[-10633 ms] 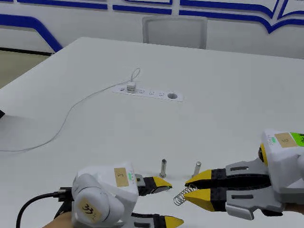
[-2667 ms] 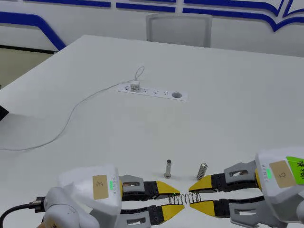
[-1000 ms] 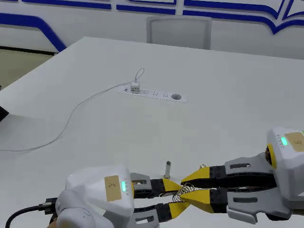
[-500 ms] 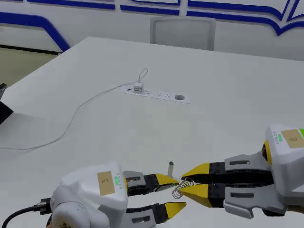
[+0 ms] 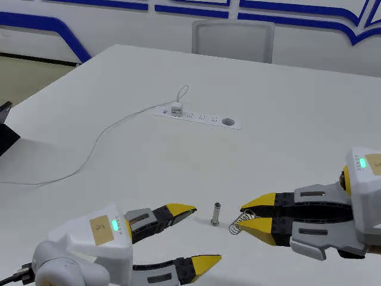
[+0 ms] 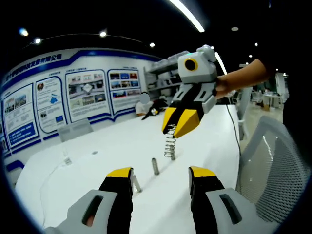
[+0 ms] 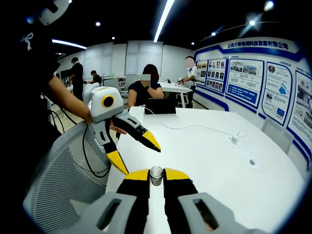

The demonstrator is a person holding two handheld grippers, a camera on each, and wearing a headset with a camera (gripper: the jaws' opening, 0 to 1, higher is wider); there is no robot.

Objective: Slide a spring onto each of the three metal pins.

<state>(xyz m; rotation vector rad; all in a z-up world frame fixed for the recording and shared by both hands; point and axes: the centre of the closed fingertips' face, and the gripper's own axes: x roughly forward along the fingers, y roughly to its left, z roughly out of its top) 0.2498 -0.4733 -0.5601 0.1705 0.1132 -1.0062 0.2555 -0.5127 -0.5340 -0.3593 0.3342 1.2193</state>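
My right gripper (image 5: 245,215) is shut on one end of a small steel spring (image 5: 237,225), which sticks out from its yellow tips just right of a bare metal pin (image 5: 216,213) standing on the white table (image 5: 268,143). In the left gripper view the spring (image 6: 169,145) hangs from the right gripper (image 6: 179,127) just beside and above the pin (image 6: 155,165); a second pin (image 6: 137,184) stands beside my left jaw. My left gripper (image 5: 196,234) is open, left of the pin, holding nothing. The right gripper view has the spring (image 7: 156,173) end-on between the shut jaws.
A white power strip (image 5: 196,117) with a plugged charger and a long cable (image 5: 95,146) lies mid-table. A grey chair (image 5: 232,39) stands at the far edge. A dark object (image 5: 6,134) pokes in at the left edge. Seated people are in the room beyond.
My left gripper has let go of the spring, opened wider and drawn back to the left. The right gripper keeps the spring beside the bare pin.
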